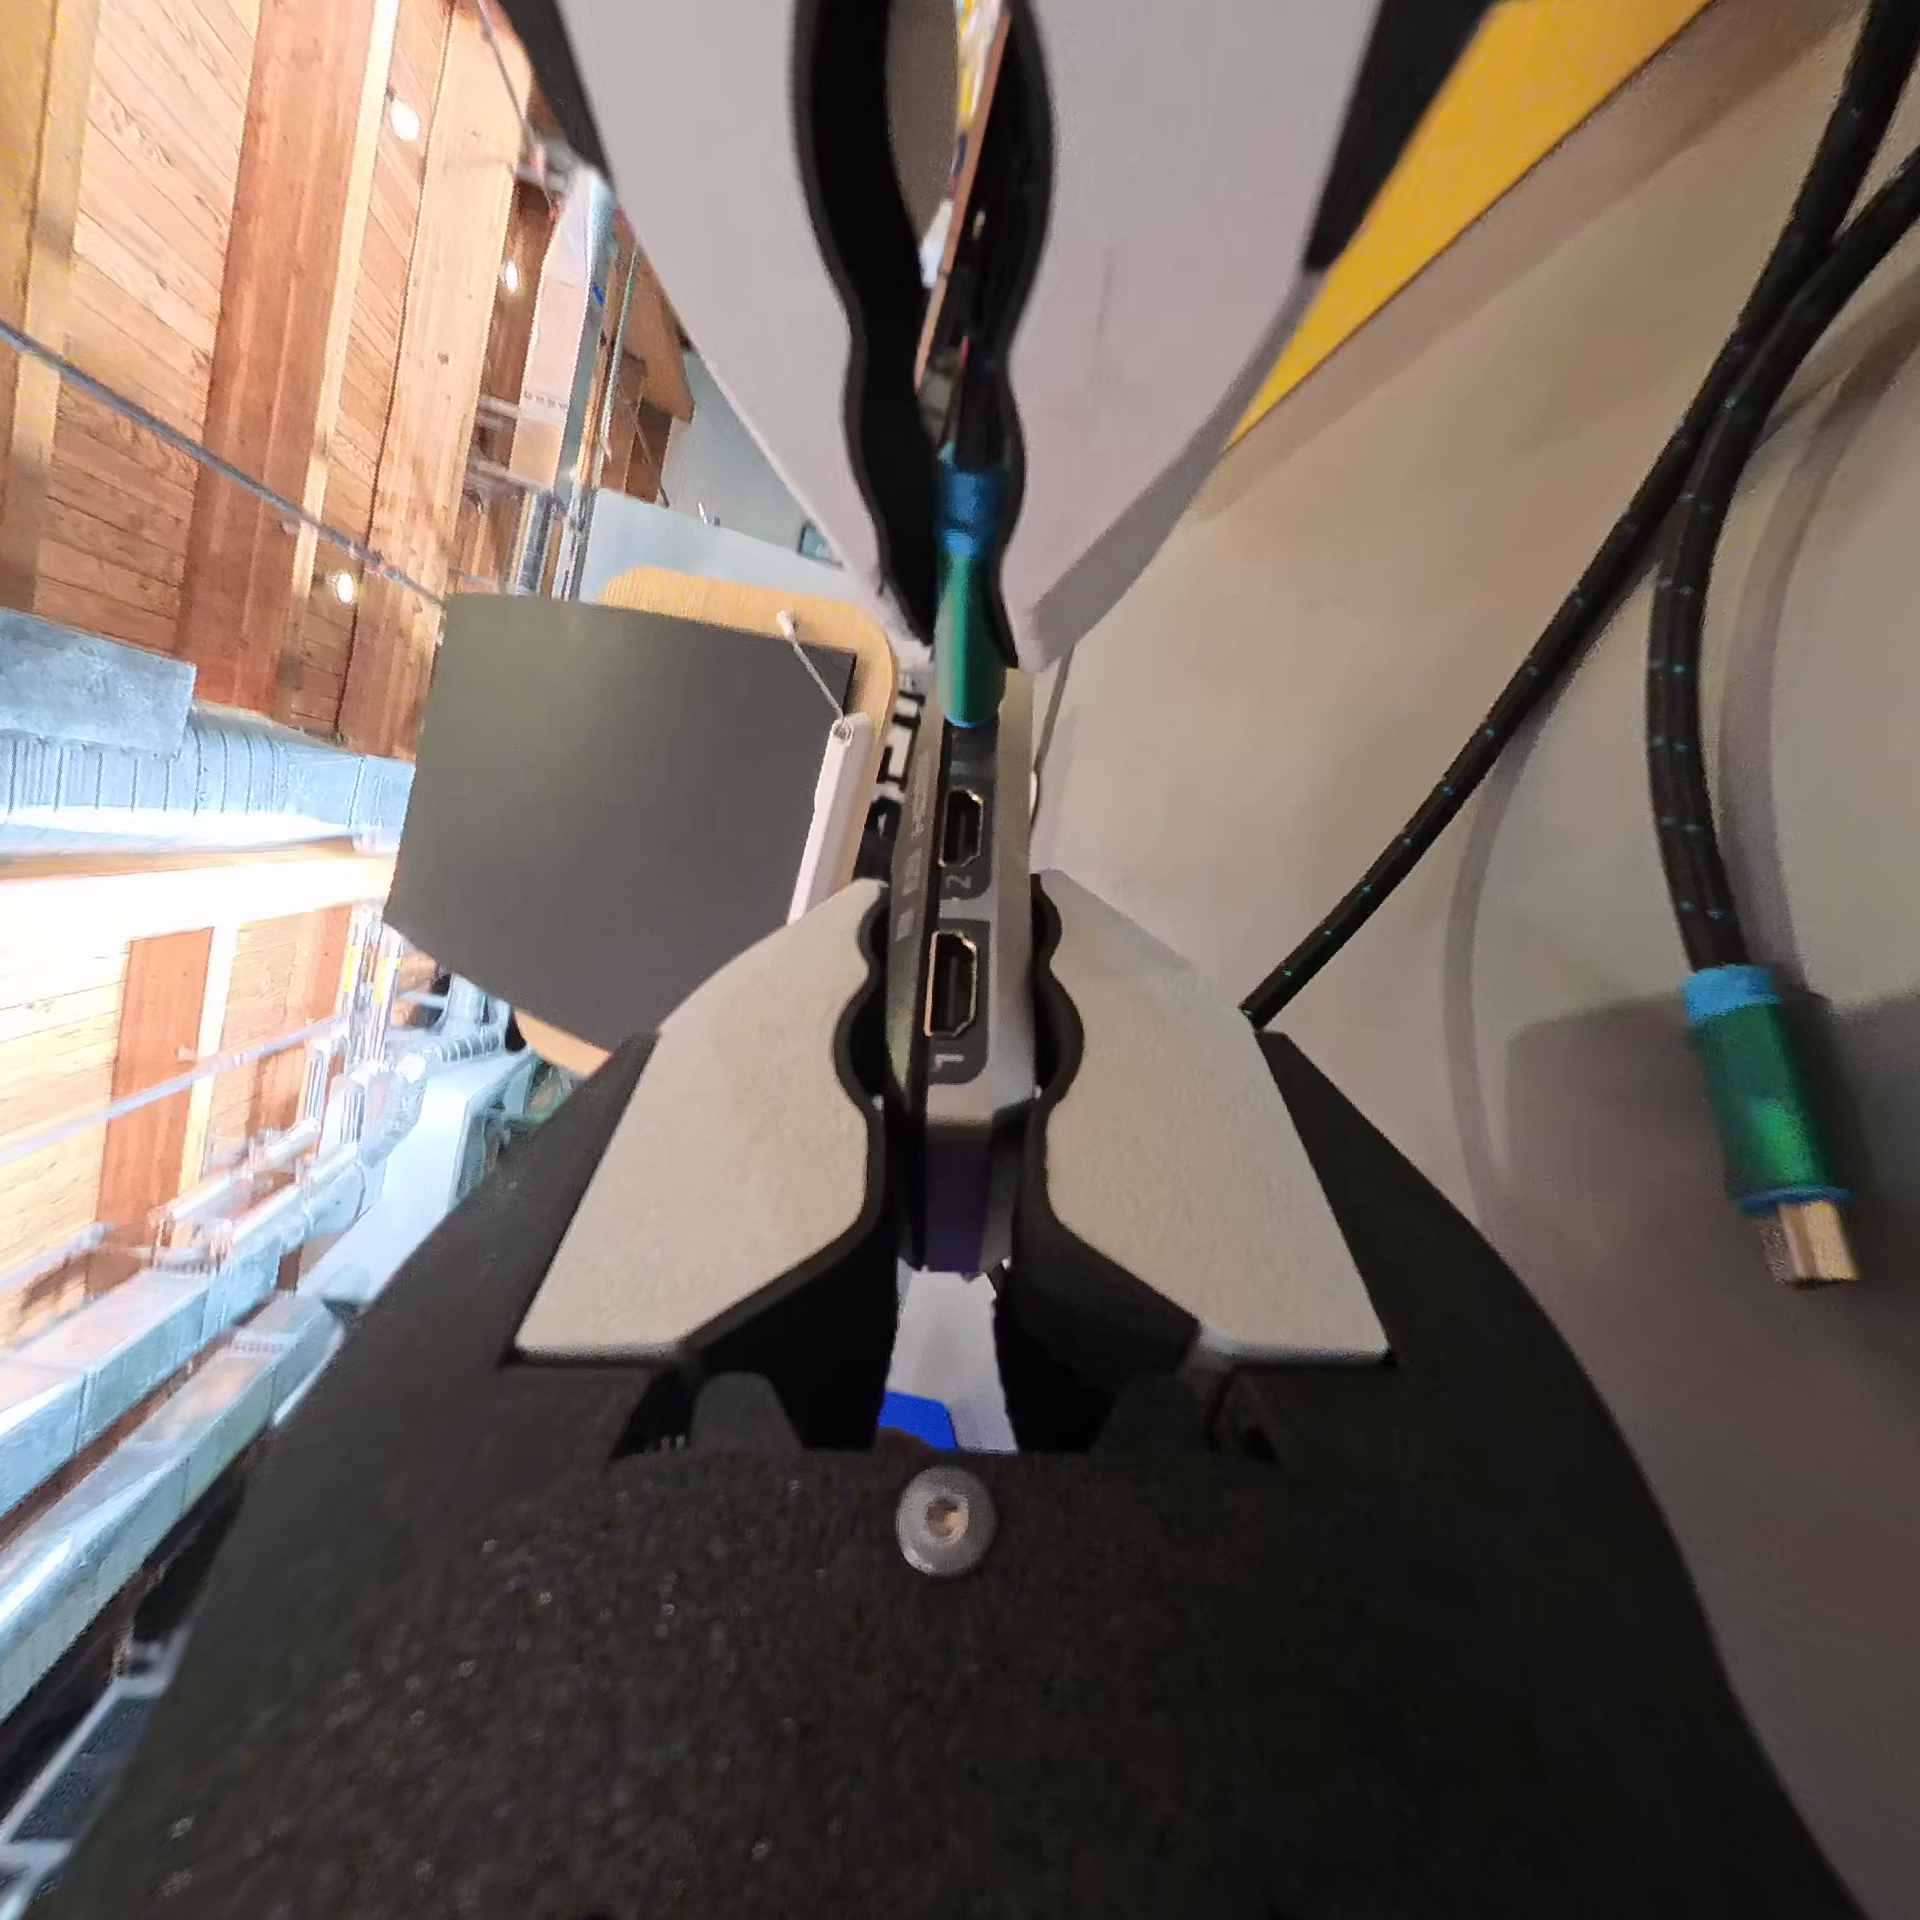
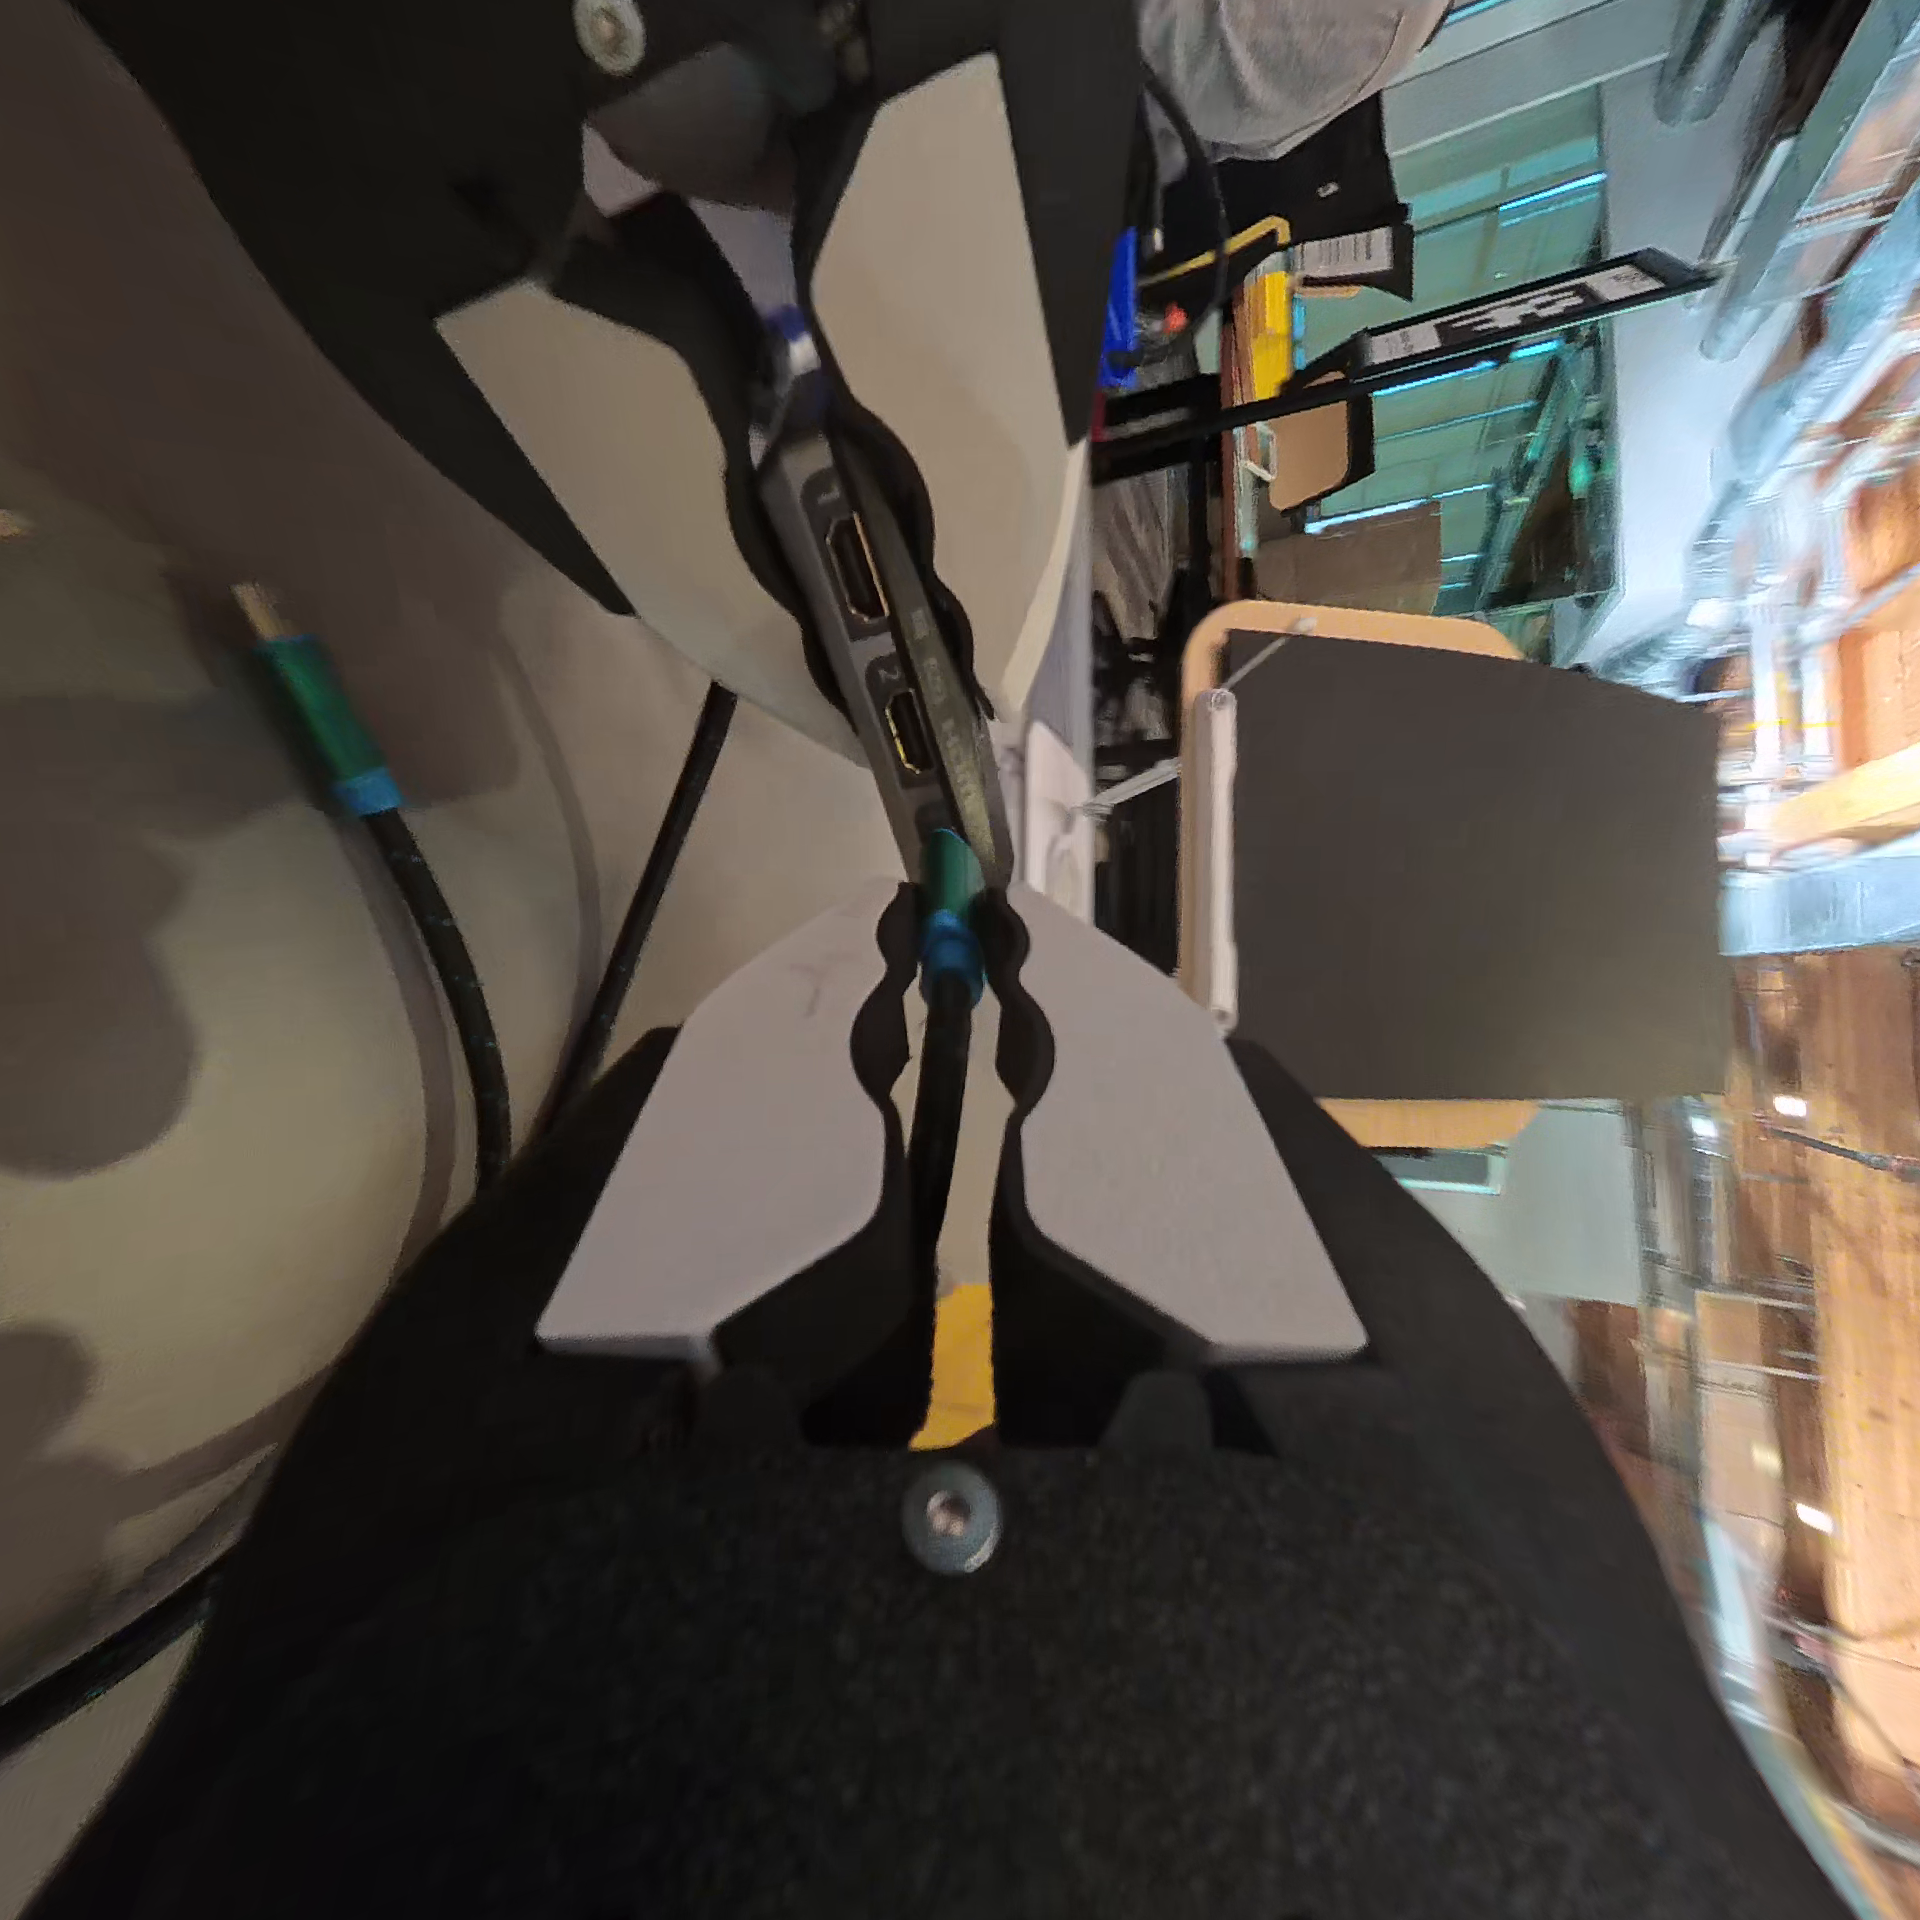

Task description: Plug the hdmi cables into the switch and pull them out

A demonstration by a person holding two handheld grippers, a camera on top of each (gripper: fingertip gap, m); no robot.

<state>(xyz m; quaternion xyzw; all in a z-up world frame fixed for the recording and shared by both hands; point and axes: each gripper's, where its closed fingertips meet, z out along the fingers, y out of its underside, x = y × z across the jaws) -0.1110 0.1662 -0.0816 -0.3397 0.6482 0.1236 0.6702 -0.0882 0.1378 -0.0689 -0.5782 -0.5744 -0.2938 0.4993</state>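
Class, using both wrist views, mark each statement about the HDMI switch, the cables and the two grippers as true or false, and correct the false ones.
1. The left gripper is clamped on the switch. True.
2. The right gripper is open and holds nothing. False: it is shut on the green plug of a cable, at the switch's end port.
3. Two ports on the switch face are unoccupied. True.
4. The second cable's plug is also in the switch. False: it lies loose on the table.
5. Both cables have red plugs. False: green with blue bands.
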